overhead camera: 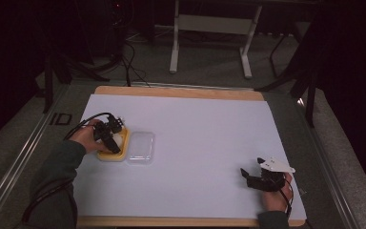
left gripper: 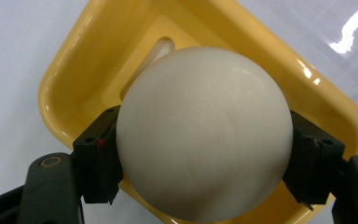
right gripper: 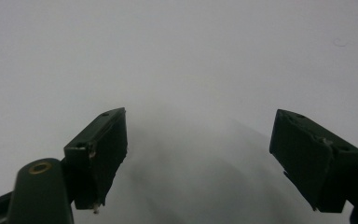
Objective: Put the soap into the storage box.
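Left gripper [left gripper: 205, 158] clamped on white ball [left gripper: 205, 135] over yellow tray [left gripper: 70, 65], table's left, beside clear lid [overhead camera: 140, 147]. Smooth, slippery, probably light and rigid; best squeezed across widest girth. Right gripper [right gripper: 205, 158] agape, empty.

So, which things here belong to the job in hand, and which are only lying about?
In use:
- white ball, clamped by the left hand-held gripper
- yellow tray beneath it
- clear lid beside the tray

Lying about:
- right hand-held gripper, open
- white paper sheet
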Available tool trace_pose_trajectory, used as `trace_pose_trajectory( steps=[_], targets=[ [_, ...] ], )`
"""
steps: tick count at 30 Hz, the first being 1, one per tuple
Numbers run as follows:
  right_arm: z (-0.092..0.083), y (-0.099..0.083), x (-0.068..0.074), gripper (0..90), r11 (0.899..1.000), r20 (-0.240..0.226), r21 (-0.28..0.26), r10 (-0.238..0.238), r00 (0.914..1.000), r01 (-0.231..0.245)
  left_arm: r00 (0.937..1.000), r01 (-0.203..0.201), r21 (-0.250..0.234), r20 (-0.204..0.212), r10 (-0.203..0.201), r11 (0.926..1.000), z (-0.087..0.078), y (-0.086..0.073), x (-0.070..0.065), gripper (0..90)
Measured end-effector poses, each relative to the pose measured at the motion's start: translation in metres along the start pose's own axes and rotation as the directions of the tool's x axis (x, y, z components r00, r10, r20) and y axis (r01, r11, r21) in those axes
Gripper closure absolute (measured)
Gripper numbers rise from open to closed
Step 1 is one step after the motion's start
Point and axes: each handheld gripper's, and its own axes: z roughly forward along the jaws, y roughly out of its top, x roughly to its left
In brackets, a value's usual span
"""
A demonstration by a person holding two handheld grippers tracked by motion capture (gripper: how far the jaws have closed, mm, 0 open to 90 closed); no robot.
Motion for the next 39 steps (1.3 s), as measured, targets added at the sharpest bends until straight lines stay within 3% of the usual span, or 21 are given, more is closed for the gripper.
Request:
trace_pose_trajectory(
  steps=[13, 19, 30, 39],
  targets=[
    [0.000, 0.000, 0.000, 18.9, 1.000, 0.001, -0.001, -0.001, 1.0000, 0.001, 0.9996, 0.016, -0.012, 0.024, -0.016, 0.9998, 0.003, 0.000, 0.002, 25.4],
    [0.000, 0.000, 0.000, 18.9, 1.000, 0.002, -0.002, -0.002, 1.0000, 0.002, 0.9953, 0.061, -0.036, 0.078, -0.058, 0.9975, 0.006, -0.003, 0.007, 25.0],
    [0.000, 0.000, 0.000, 18.9, 1.000, 0.002, -0.002, -0.005, 1.0000, 0.005, 0.9985, 0.034, -0.045, 0.044, -0.032, 0.9984, 0.007, -0.003, 0.003, 17.2],
    [0.000, 0.000, 0.001, 18.9, 1.000, 0.002, -0.004, -0.008, 1.0000, 0.008, 0.9996, 0.016, -0.073, 0.022, -0.015, 0.9972, -0.004, -0.007, 0.002, 12.3]
  ],
)
